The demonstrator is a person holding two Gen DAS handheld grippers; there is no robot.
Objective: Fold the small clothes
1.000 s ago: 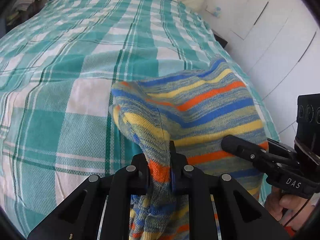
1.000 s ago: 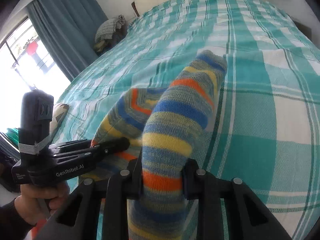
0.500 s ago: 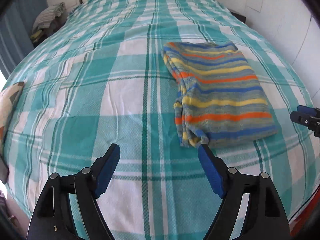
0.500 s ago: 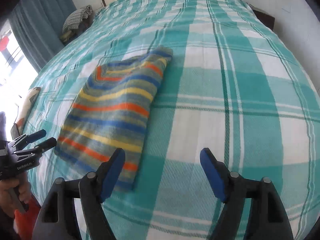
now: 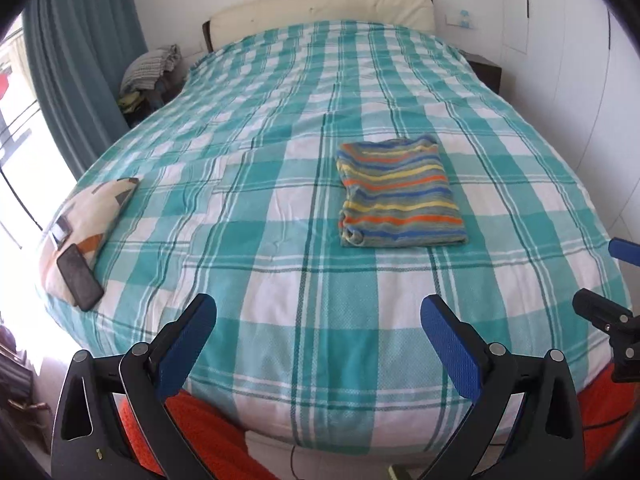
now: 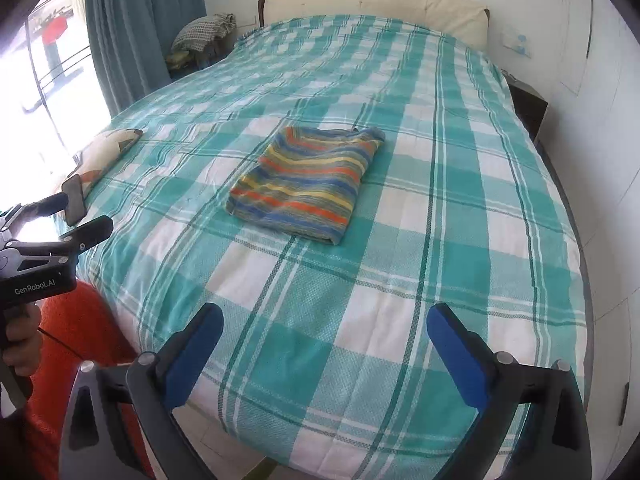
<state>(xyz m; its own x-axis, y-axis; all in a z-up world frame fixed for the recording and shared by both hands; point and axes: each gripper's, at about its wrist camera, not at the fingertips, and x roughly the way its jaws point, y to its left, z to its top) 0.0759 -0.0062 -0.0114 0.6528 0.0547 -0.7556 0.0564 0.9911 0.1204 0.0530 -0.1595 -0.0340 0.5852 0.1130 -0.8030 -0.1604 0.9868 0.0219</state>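
A striped knit garment [image 5: 398,194] in blue, yellow, orange and grey lies folded into a flat rectangle on the teal-and-white checked bed [image 5: 280,272]. It also shows in the right wrist view [image 6: 308,184]. My left gripper [image 5: 318,332] is open and empty, held back over the bed's near edge, well short of the garment. My right gripper [image 6: 320,340] is open and empty too, also back at the near edge. The left gripper shows at the left of the right wrist view [image 6: 68,216], and the right gripper's fingertips [image 5: 596,304] at the right edge of the left wrist view.
A patterned cushion [image 5: 92,216] with a dark phone [image 5: 79,278] on it lies at the bed's left edge. A clothes pile [image 5: 150,68] sits by the teal curtain [image 5: 80,56]. A pale headboard [image 5: 320,12] stands at the far end; a white wall is to the right.
One second ago both grippers were shut on the striped garment. They let go, opened wide and pulled back to the bed's near edge. The garment now lies folded flat.
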